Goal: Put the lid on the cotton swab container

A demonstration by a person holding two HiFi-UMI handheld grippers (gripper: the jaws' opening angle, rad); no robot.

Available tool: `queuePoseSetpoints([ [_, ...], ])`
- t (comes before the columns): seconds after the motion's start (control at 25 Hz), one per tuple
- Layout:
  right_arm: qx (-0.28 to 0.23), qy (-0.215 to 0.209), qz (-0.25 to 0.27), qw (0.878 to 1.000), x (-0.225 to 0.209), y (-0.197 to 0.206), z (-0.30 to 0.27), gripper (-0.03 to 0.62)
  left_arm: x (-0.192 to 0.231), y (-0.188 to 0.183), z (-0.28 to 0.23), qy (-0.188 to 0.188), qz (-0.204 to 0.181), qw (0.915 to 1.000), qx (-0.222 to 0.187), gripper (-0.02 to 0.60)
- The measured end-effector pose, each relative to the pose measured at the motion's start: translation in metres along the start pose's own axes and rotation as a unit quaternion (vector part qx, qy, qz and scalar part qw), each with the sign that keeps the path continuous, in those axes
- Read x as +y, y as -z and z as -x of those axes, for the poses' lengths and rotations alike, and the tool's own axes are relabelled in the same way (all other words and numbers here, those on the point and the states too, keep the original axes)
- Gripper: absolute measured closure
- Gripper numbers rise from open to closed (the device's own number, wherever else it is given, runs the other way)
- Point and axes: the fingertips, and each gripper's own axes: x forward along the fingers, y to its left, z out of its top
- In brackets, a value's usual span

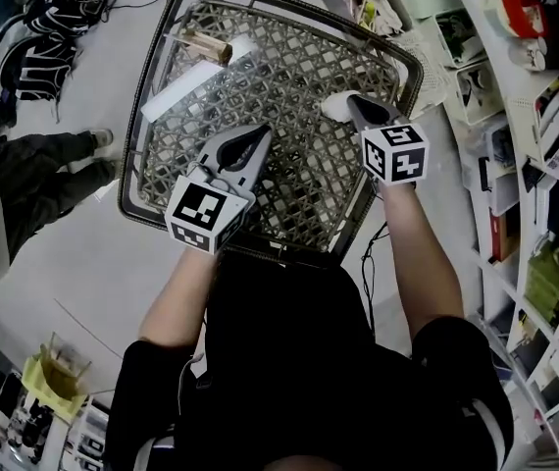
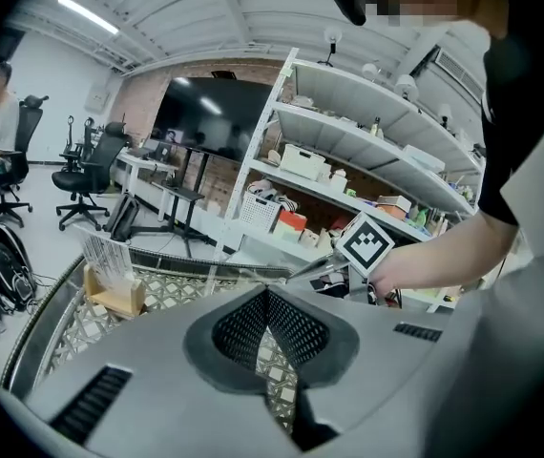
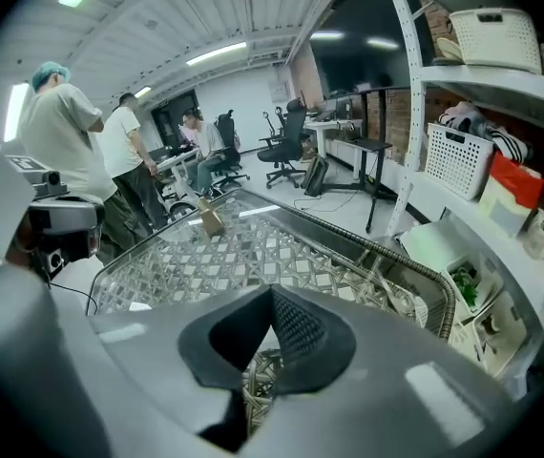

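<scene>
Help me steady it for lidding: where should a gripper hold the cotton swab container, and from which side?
Clamp the cotton swab container low on its wooden base, across the flat sides, approaching level from the left gripper side. Swabs stand upright above; keep the top free.

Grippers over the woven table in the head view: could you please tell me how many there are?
2. The left gripper is over the table's middle; the right gripper is nearer its right edge. None seems hidden.

Gleaming smooth and glossy over woven cane on the table (image 1: 299, 77); looking matt grey plastic on the left gripper (image 1: 257, 135) and right gripper (image 1: 346, 103); showing pale wood at the cotton swab container (image 1: 206, 47).
</scene>
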Motion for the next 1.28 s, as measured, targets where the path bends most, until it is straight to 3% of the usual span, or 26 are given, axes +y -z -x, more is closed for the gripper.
queuePoseSetpoints([
  [0.48, 0.065, 0.036, 0.069, 0.995, 0.000, 0.003, -0.010, 0.585, 0.011, -0.008, 0.018, -0.012, 0.013, 0.9996, -0.020, 0.577],
  [0.88, 0.066, 0.040, 0.025, 0.997, -0.007, 0.005, -0.014, 0.583, 0.002, -0.006, 0.028, -0.020, 0.015, 0.9992, -0.031, 0.577],
  [1.12, 0.054, 0.037, 0.010, 0.998, -0.011, 0.003, -0.018, 0.583, -0.017, -0.022, 0.045, -0.038, 0.023, 0.9974, -0.056, 0.577],
  [1.28, 0.039, 0.023, -0.030, 0.999, -0.017, 0.003, -0.018, 0.583, -0.031, -0.038, 0.066, -0.056, 0.011, 0.9963, -0.065, 0.577],
])
